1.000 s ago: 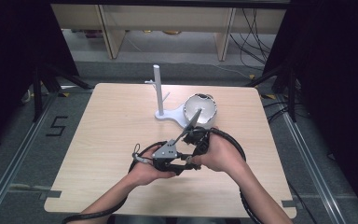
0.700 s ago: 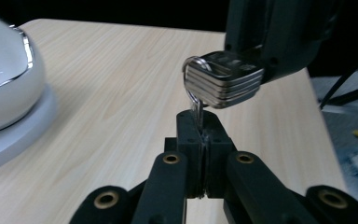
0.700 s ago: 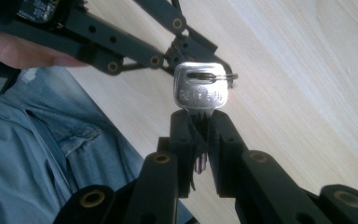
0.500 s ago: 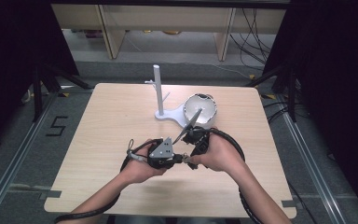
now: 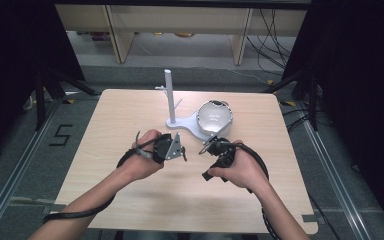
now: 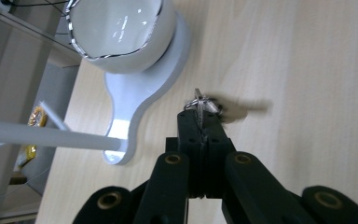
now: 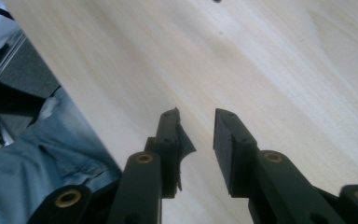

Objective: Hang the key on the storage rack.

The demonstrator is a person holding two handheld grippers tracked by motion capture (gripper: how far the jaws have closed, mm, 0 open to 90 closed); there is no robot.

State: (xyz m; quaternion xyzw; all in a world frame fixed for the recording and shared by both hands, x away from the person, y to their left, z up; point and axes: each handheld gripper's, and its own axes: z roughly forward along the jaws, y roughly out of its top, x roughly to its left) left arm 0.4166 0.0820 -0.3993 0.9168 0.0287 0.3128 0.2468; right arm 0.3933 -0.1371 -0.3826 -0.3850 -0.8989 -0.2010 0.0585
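Note:
My left gripper (image 5: 181,150) (image 6: 200,115) is shut on a small silvery metal piece (image 6: 201,102), which sticks out past its fingertips just above the wooden table (image 5: 100,150). Beyond it stands a white stand: a flat base (image 5: 186,125) (image 6: 130,88), an upright post (image 5: 169,95) (image 6: 46,135) and a shiny white bowl (image 5: 214,117) (image 6: 116,28). My right gripper (image 5: 209,149) (image 7: 196,115) is a little to the right of the left one. It points down at bare tabletop, and its jaws have just been opening with nothing between them.
Both hands work near the middle of the table, in front of the stand. Wooden shelves (image 5: 180,20) and loose cables (image 5: 275,30) lie on the floor beyond the far edge. The person's jeans (image 7: 18,172) show past the near edge.
The two grippers were touching tip to tip; now they have drawn apart. The left hand has risen and shifted left. The right gripper has turned down from pointing at the bowl and opened.

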